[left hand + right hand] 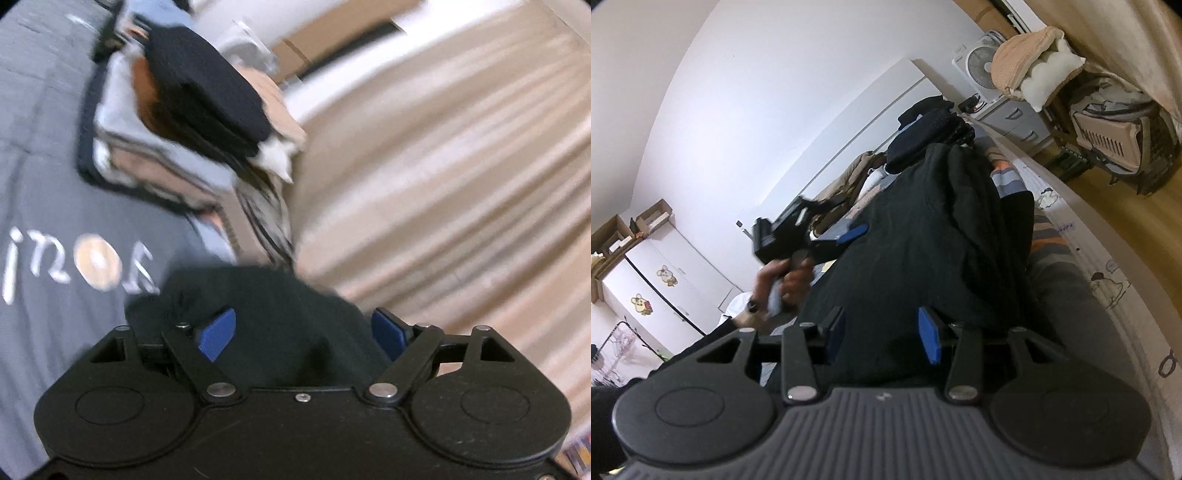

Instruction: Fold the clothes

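Observation:
A thick, folded black garment fills the gap between the blue pads of my left gripper, which is shut on it with the jaws held wide by the bundle. In the right wrist view the same black garment runs forward from my right gripper, whose pads press it from both sides. A hand holds the left gripper, and one of that gripper's blue fingertips touches the garment's far edge. The garment hangs above the bed. The left wrist view is blurred.
A stack of folded clothes topped by a dark piece sits on the grey printed bed cover. Beige curtains hang to the right. A fan, a laundry basket, wooden floor and a white wardrobe surround the bed.

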`<state>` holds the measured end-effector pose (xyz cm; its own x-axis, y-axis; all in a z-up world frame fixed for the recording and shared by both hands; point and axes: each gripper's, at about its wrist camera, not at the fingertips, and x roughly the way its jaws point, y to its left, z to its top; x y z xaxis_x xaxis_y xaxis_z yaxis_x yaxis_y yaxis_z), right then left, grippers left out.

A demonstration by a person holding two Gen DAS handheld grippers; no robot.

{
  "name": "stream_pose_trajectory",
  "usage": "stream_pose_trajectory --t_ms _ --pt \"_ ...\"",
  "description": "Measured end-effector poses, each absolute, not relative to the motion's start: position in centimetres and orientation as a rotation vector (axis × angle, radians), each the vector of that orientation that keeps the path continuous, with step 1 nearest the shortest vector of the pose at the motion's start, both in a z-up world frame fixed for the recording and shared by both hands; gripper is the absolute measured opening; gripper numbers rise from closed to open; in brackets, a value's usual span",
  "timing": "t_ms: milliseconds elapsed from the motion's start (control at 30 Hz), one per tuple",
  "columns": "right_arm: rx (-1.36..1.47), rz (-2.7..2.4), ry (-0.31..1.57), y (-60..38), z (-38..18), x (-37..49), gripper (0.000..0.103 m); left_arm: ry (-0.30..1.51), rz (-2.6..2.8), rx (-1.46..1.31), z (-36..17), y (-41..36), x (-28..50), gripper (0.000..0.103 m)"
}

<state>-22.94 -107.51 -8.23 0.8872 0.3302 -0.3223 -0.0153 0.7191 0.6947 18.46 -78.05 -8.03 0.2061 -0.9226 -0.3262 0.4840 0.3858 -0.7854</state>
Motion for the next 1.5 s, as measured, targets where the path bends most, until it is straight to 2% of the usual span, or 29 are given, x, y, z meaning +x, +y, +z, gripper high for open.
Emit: stream_pose_trajectory --t_ms 133,233,300,400,667,833,867,933,967,1000,1067,1133,1267,1400,1500 --pt "0.797 0.221 0.447 -108.1 -7.2 -23.0 0.045 0.897 -1.025 -0.609 -7.0 -78.4 19.4 0.081" --pt "0.824 0.248 0.414 -108.7 -5.1 -22.7 0.047 0.853 -1.091 -0.559 -5.3 -77.2 16.9 0.086" --pt "0.771 0.246 0.391 -109.1 -2.9 -21.4 0.065 0.826 -1.144 -0.526 -4.4 -76.1 14.6 0.087" --pt "0.695 0.245 0.405 -110.1 -0.6 -17.6 0.075 0.785 -1.213 -0.474 -3.4 -74.4 11.1 0.089" --pt "0.537 0.117 0.538 -113.2 0.1 -5.4 0.077 0.735 -1.232 -0.308 -4.1 -70.4 2.5 0.092" --pt "0.480 0.092 0.649 -113.3 -2.5 0.7 0.076 0.730 -1.215 -0.258 -5.4 -69.4 -0.4 0.092" --pt "0.501 0.063 0.704 -113.7 -3.5 1.8 0.075 0.734 -1.214 -0.258 -5.6 -69.2 -0.7 0.092" --pt "0.563 0.034 0.790 -114.3 -5.3 3.0 0.064 0.737 -1.209 -0.246 -6.0 -68.7 -1.1 0.093" --pt "0.591 0.047 0.793 -114.3 -5.9 3.1 0.051 0.736 -1.202 -0.228 -6.2 -68.6 -1.1 0.093" --pt "0.614 0.058 0.790 -114.4 -6.3 3.0 0.043 0.737 -1.197 -0.217 -6.3 -68.5 -1.1 0.093" --pt "0.644 0.073 0.752 -114.6 -6.4 2.4 0.036 0.737 -1.184 -0.232 -6.3 -68.2 -0.6 0.093" --pt "0.697 0.064 0.669 -115.5 -6.0 1.4 0.016 0.728 -1.176 -0.254 -6.3 -67.9 -0.2 0.093" --pt "0.688 0.046 0.606 -115.6 -6.0 0.9 0.016 0.718 -1.170 -0.292 -6.2 -67.8 0.0 0.093" --pt "0.722 -0.006 0.676 -116.4 -7.9 1.5 0.036 0.726 -1.164 -0.307 -6.1 -67.9 -0.5 0.093" --pt "0.744 0.001 0.629 -117.1 -6.2 -0.4 0.040 0.721 -1.214 -0.326 -5.7 -67.4 -1.4 0.093"
